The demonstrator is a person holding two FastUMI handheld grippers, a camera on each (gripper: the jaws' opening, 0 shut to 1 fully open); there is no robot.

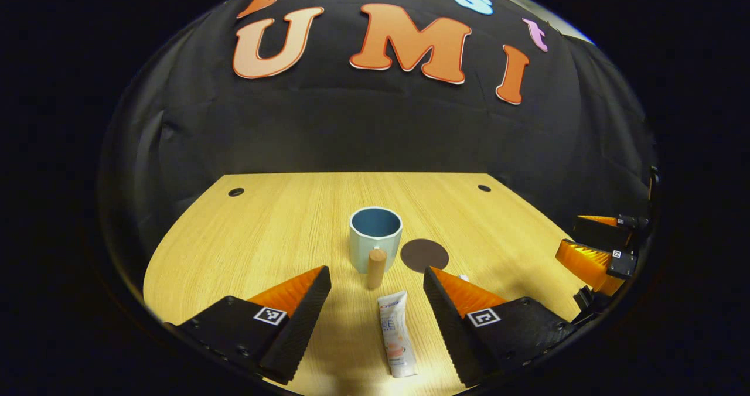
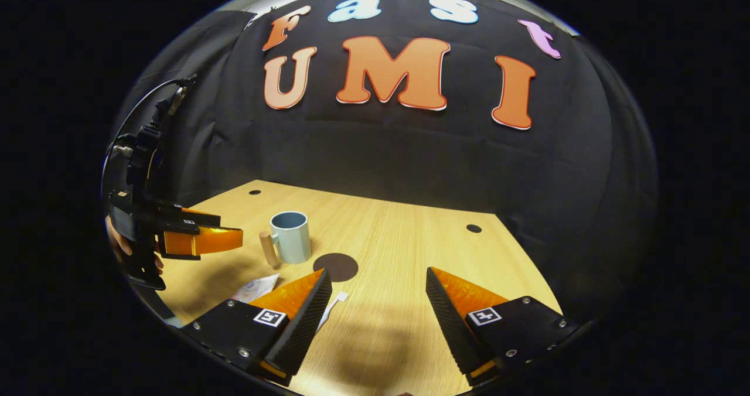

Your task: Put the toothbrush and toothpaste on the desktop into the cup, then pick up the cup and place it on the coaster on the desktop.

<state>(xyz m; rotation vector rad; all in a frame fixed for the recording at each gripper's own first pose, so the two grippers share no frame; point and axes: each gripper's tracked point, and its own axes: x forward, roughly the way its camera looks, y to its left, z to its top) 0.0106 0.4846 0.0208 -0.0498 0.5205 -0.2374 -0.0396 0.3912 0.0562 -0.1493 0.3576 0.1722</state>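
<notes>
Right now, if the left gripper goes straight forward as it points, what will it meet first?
Probably the toothpaste, lying on the table between the open fingers of the left gripper. Beyond it stands the cup, wooden handle nearest. Depth is hard to judge.

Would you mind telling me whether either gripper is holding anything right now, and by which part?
Nothing is held. The left gripper is open above the toothpaste lying on the table; the right gripper is open over bare wood.

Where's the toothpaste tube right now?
In the left gripper view the toothpaste tube lies flat on the desktop, between the left gripper fingers, just before the cup.
</notes>
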